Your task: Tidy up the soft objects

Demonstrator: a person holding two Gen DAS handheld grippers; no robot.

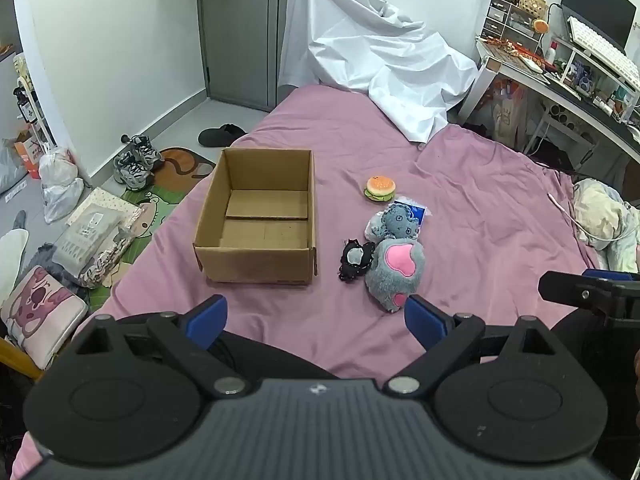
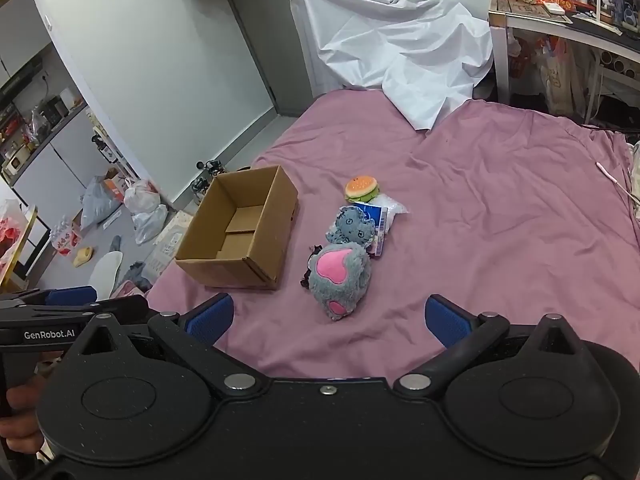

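The soft toys lay clustered on the pink bedsheet (image 1: 480,208), right of the empty cardboard box (image 1: 260,216): grey paw plush (image 1: 394,274) nearest, burger toy (image 1: 379,188) farthest. Both the left gripper (image 1: 316,316) and right gripper (image 2: 330,318) hovered near, spread wide and empty (nothing between the pads). Since the toys touched, a careless pinch might have dragged a neighbour along.

"GenRobot.AI" on left tool (image 2: 72,300)
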